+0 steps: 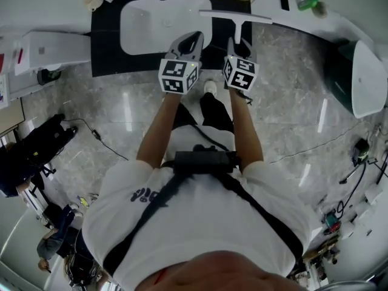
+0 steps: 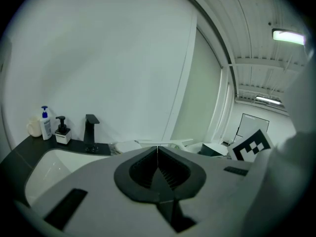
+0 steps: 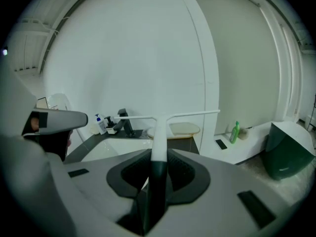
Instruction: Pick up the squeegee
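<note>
White basin sink (image 1: 157, 23) sits in dark table (image 1: 106, 47); black faucet (image 3: 126, 125) behind sink, blue-topped pump bottle (image 2: 45, 123) at table's far-L corner. White T-shaped squeegee (image 3: 159, 132) btwn R gripper (image 3: 158, 157) jaws, blade end ahead. L gripper (image 1: 191, 39) just beside, on its L. Green plastic bottle (image 1: 307, 5) on white ledge (image 1: 327, 20), far R.

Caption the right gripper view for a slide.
Right tongs shut on the squeegee, blade crosswise, sink beyond.
</note>
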`<state>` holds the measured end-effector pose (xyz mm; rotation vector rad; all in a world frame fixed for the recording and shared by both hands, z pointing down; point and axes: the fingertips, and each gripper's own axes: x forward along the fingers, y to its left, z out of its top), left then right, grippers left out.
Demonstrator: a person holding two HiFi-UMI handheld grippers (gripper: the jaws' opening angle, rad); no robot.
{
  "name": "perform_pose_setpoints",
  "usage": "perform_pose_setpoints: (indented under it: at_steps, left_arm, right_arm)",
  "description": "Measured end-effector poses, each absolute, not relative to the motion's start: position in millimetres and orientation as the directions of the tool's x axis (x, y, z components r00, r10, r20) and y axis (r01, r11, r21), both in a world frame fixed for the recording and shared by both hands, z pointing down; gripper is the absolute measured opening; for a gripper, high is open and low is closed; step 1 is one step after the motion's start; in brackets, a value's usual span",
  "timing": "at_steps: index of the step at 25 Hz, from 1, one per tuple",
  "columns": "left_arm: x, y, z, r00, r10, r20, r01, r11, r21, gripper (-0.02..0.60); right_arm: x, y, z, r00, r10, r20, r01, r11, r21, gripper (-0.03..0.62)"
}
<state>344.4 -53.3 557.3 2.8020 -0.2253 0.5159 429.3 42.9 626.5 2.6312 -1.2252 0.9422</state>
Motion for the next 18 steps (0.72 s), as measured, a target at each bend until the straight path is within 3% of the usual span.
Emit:
perform_pose_setpoints:
  at_steps: [9, 18]
  left_arm:
    - [334, -50, 614, 0.883, -0.099, 0.458, -0.251, -0.925, 0.284, 0.014]
    - [323, -45, 642, 0.861, -0.091, 0.5, -0.272, -0.913, 0.302, 0.014]
  right_arm:
    - [427, 44, 730, 0.394, -0.572, 0.719, -0.71, -0.686, -0.158, 0.101]
    - [433, 46, 782, 0.351, -0.504, 0.789, -0.695, -0.705, -0.142, 0.101]
